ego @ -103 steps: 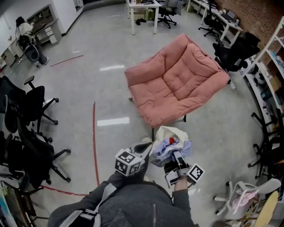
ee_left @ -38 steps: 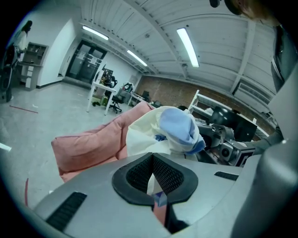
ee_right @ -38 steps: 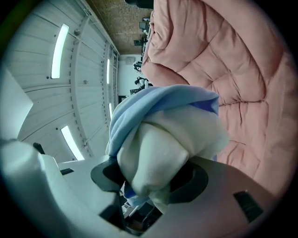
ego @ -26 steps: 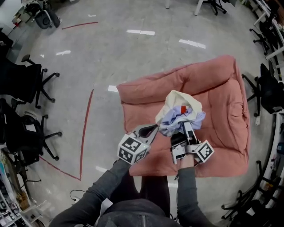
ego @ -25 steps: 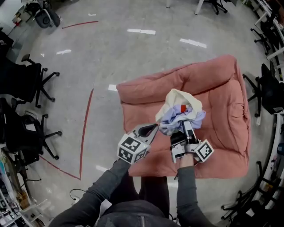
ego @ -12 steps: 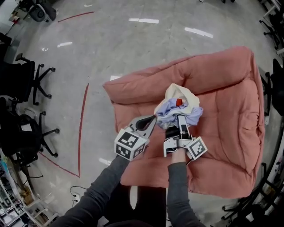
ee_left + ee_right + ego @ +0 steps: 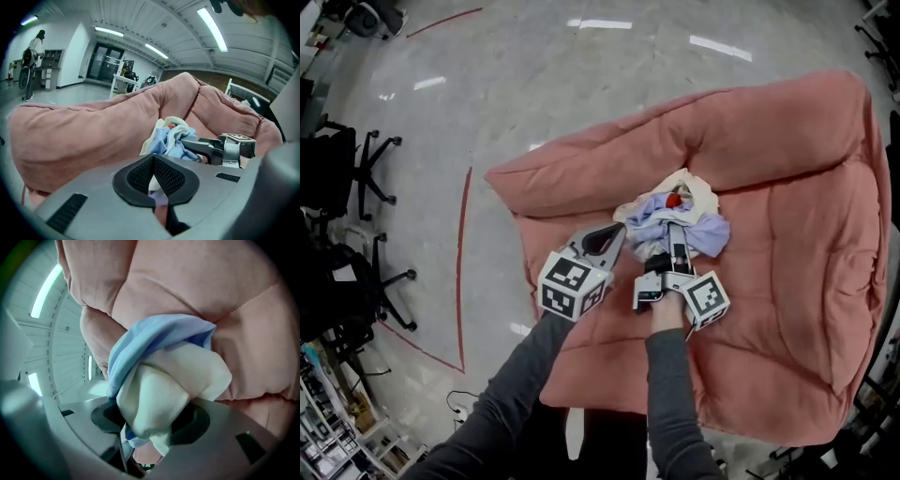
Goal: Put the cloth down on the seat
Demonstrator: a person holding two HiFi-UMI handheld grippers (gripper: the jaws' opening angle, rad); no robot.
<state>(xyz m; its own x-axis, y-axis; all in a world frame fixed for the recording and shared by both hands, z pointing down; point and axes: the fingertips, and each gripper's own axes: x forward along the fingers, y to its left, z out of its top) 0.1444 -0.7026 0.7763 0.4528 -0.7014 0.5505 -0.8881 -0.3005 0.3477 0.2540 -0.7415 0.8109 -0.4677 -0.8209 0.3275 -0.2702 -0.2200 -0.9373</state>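
The operator's grey sleeves occupy the near edge of the head view, each hand carrying one claw. The left claw is closed to a narrow slit; the left gripper view shows a pale strip of fabric pinched between its pads, judged to be an edge of the cloth. The right claw is clamped at a wide setting on the cloth, a bunched cream and light-blue bundle with a small red patch on top; the right gripper view shows the bundle filling the gap between its jaws. Change since one second ago: the bundle was held over the front half of the seat; it now sits lower and further in, at the fold where the base of the pink cushioned seat meets its backrest. The right gripper view shows the fabric close against the pink cushion; actual contact cannot be confirmed. Consequence for the task: the carry is judged almost complete, the cloth is over the target, and the remaining step is to open both claws and withdraw them. Beyond the seat lies the polished floor with a red line, and black office chairs stand at the left.
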